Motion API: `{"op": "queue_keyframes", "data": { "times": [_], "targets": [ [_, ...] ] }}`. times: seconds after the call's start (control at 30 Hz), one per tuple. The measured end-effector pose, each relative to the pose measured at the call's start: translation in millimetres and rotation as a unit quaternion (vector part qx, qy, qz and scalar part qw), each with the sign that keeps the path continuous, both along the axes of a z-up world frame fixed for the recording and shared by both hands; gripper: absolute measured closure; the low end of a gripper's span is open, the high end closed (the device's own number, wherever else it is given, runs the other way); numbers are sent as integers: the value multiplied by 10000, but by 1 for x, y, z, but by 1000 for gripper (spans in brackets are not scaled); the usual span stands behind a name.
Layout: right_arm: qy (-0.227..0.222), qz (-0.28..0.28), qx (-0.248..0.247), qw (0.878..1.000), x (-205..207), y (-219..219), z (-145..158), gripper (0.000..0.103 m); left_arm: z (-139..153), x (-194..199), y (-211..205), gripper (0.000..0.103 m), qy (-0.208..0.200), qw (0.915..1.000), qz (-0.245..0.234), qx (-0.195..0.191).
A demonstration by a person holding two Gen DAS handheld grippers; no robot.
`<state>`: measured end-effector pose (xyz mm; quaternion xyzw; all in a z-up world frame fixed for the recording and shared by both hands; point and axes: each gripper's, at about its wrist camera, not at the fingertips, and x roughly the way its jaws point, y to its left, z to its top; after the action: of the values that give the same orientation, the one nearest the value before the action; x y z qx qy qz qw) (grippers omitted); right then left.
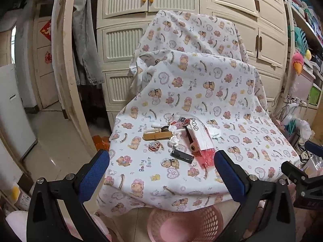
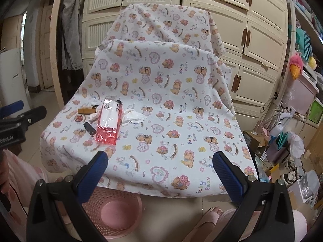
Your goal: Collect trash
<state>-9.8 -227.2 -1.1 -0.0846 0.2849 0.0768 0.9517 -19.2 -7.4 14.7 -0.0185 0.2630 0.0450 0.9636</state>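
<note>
trash point(image 1: 177, 139) clusters near cloth's point(image 2: 181, 104) left edge; both tools point(image 1: 161, 169) point(image 2: 159, 169) spread apart.

Left tool point(image 1: 161, 169): jaws spread wide, blue pads apart, nothing between them.
Right tool point(image 2: 160, 167): jaws spread wide, likewise bare.
Relative pose: both held level, side by side, pointing forward, the left tool at the right tool's left.

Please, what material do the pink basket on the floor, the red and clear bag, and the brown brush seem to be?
Pink basket: looks like moulded plastic, matte, walls pierced with regular holes.
Red and clear bag: thin plastic film, glossy; it glints and crinkles, and the upper part shows through.
Brown brush: probably wood, smooth light-brown block; grain too small to confirm.
</note>
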Motion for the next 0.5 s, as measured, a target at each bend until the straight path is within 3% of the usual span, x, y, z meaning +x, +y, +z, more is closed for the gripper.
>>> {"op": "queue_keyframes", "data": {
  "times": [0.5],
  "targets": [
    [132, -65, 191, 9997, 2, -4, 0, 0, -2, 0, -3, 1, 40, 9999, -40, 86]
  ]
}}
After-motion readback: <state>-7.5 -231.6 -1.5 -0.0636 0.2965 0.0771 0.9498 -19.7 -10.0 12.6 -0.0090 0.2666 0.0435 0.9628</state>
